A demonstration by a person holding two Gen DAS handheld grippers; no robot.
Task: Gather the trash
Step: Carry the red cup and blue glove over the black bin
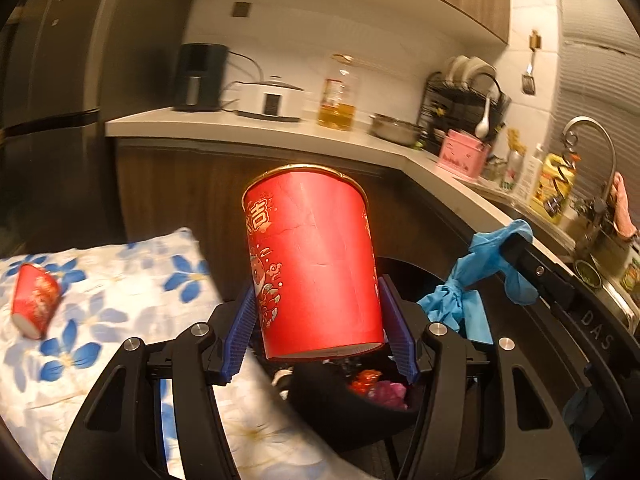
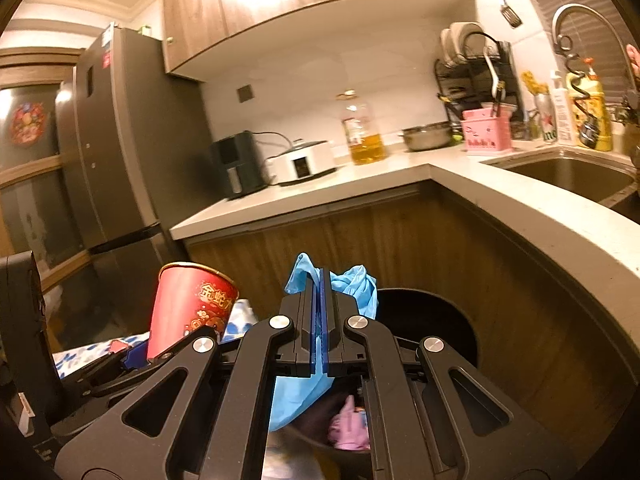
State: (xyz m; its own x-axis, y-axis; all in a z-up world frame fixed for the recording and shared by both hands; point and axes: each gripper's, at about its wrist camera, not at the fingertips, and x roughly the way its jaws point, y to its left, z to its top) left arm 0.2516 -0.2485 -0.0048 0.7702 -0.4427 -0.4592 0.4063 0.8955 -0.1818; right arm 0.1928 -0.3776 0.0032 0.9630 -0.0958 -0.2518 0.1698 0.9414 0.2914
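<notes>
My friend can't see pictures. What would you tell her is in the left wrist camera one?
The left tongs grip a tall red paper cup above a black trash bin that already holds some trash. The right tongs pinch a crumpled blue plastic glove beside it, and another red paper cup lies on a blue-flowered cloth.

Floral-cloth desk (image 1: 100,320): small red cup (image 1: 35,306) lying on side. Kitchen desk (image 2: 360,184): air fryer (image 2: 236,164), cooker (image 2: 302,162), oil bottle (image 2: 362,134), pot (image 2: 426,136).

On the table (image 2: 360,184) you see an oil bottle (image 2: 362,136), a white cooker (image 2: 302,162) and a black air fryer (image 2: 238,164) (fridge (image 2: 116,152) at the left), with a pink box (image 2: 486,132) near the sink (image 2: 572,176).
</notes>
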